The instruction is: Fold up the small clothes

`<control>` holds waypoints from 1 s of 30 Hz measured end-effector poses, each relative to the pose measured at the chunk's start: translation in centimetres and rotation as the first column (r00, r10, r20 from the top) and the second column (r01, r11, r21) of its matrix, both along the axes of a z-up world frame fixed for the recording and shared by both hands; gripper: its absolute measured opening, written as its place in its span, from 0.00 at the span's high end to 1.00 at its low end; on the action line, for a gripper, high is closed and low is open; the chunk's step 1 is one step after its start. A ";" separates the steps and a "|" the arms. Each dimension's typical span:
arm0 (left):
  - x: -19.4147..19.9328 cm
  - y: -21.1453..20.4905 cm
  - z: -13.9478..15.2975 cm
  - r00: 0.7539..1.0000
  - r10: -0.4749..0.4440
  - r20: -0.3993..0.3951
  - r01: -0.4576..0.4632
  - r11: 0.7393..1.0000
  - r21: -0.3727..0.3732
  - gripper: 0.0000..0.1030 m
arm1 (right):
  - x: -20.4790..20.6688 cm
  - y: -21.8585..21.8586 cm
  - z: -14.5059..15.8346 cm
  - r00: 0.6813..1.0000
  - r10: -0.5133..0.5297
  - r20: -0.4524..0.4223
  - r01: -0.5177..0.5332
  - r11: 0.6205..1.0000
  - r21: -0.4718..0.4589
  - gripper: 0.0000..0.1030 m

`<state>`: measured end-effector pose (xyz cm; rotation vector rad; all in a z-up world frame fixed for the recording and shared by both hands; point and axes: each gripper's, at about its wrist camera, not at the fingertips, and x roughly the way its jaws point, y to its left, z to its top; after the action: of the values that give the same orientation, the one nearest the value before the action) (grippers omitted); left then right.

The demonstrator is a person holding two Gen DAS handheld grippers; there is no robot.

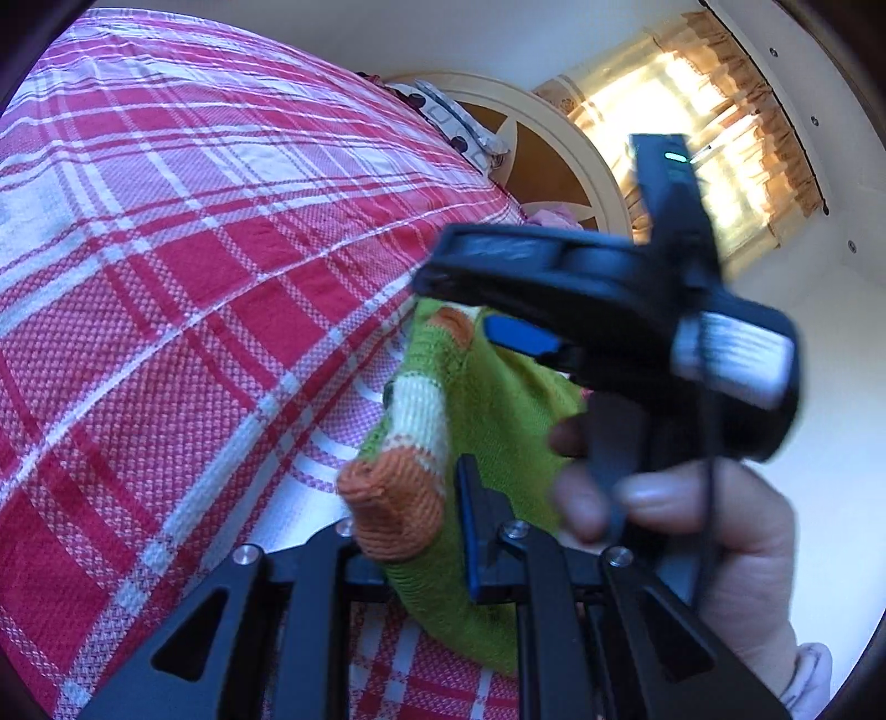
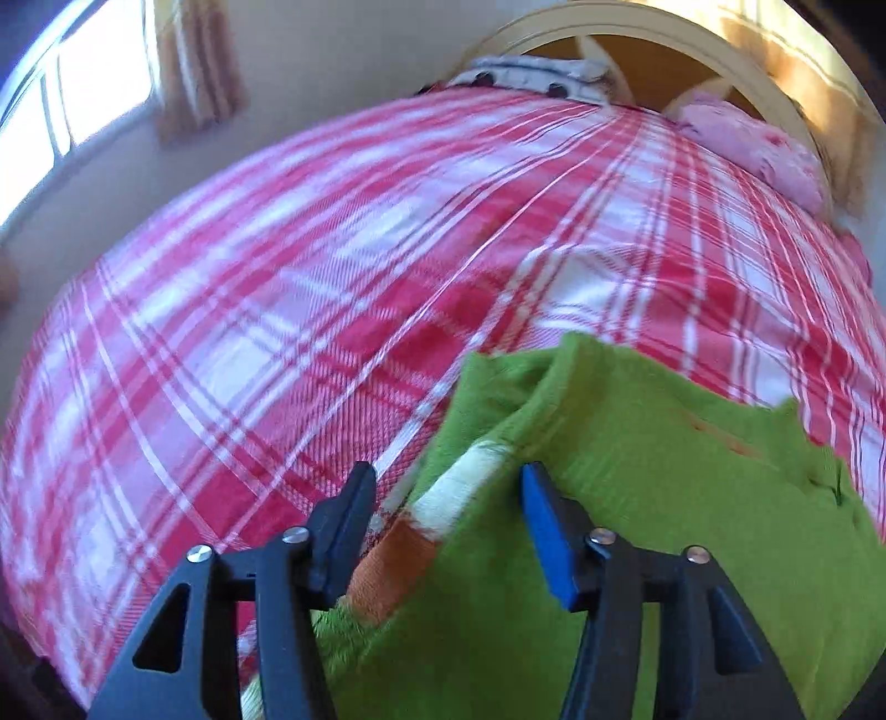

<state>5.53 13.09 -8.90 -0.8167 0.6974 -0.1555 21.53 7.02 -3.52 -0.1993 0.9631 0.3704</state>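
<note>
1. Garment: small green knit sweater (image 2: pixel 637 443), sleeve banded cream and orange at the cuff (image 1: pixel 396 507). It lies rumpled on the red-and-white plaid bed cover (image 1: pixel 166 277), near the bed's near edge.
2. Left tool (image 1: pixel 421 531): jaws drawn together, clamped on the sweater at the orange cuff; knit bunches up between the pads.
3. Right tool (image 2: pixel 448 520): jaws apart, nothing pressed between them; the striped sleeve lies on the bed under the gap. Frame is motion-blurred.
4. In the left wrist view the right tool crosses above the sweater, held in a person's hand (image 1: pixel 692 531), fingers curled round its grip.
5. Far end of bed: pink pillow (image 2: pixel 758 144) against a cream headboard (image 2: pixel 637 27).
</note>
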 end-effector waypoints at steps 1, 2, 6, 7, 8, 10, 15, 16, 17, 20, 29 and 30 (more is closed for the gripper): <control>-0.1 0.0 0.0 1.000 -0.001 0.000 0.001 1.000 -0.001 0.85 | 0.0 0.3 -0.3 1.000 0.001 0.007 -0.001 1.000 -0.023 0.42; -0.2 0.1 0.0 1.000 -0.001 -0.001 0.001 1.000 -0.002 0.85 | -0.1 0.4 -0.5 1.000 0.002 0.027 -0.001 0.999 -0.049 0.42; -0.4 0.0 0.1 1.000 -0.001 -0.004 0.001 1.000 0.000 0.85 | -0.9 2.1 -1.4 0.995 0.062 0.078 -0.045 0.980 -0.196 0.41; -0.3 0.0 0.1 1.000 -0.001 -0.004 0.001 1.000 -0.001 0.85 | -1.0 2.2 -1.5 0.994 0.070 0.085 -0.050 0.975 -0.217 0.42; -0.4 0.0 0.1 1.000 -0.001 -0.004 0.001 1.000 -0.002 0.85 | -1.1 2.3 -1.5 0.993 0.071 0.090 -0.049 0.972 -0.229 0.43; -0.2 -0.2 0.2 1.000 0.000 -0.005 0.000 1.000 -0.001 0.85 | -1.2 1.9 -1.4 0.994 0.064 0.090 -0.043 0.974 -0.224 0.54; -0.2 -0.2 0.2 1.000 0.000 -0.004 0.000 1.000 -0.001 0.85 | -1.1 0.4 -0.9 0.992 0.057 0.111 -0.036 0.981 -0.189 0.74; 0.0 -0.3 0.2 1.000 0.000 -0.004 0.000 1.000 -0.001 0.85 | -0.9 0.2 -0.9 0.993 0.050 0.106 -0.032 0.985 -0.167 0.77; 0.0 -0.3 0.3 1.000 -0.001 -0.003 0.001 1.000 0.000 0.85 | -0.7 -0.1 -0.8 0.994 0.041 0.098 -0.027 0.990 -0.139 0.78; 0.0 -0.5 0.4 1.000 -0.009 0.000 0.009 1.000 0.007 0.85 | -0.2 -1.2 -0.6 0.997 0.013 0.074 -0.010 0.999 -0.050 0.84; 1.0 -1.5 1.8 0.999 -0.048 0.006 0.047 0.996 0.074 0.85 | 0.1 -7.9 2.3 0.995 -0.093 -0.043 0.102 0.948 0.303 0.88; 1.1 -1.8 2.1 0.999 -0.054 0.006 0.053 0.994 0.097 0.85 | -0.1 -8.6 2.7 0.994 -0.099 -0.043 0.107 0.944 0.313 0.89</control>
<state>6.67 11.29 -6.81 -0.7041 0.7133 -0.1726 21.45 -1.62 -0.81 0.1469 0.9228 0.4255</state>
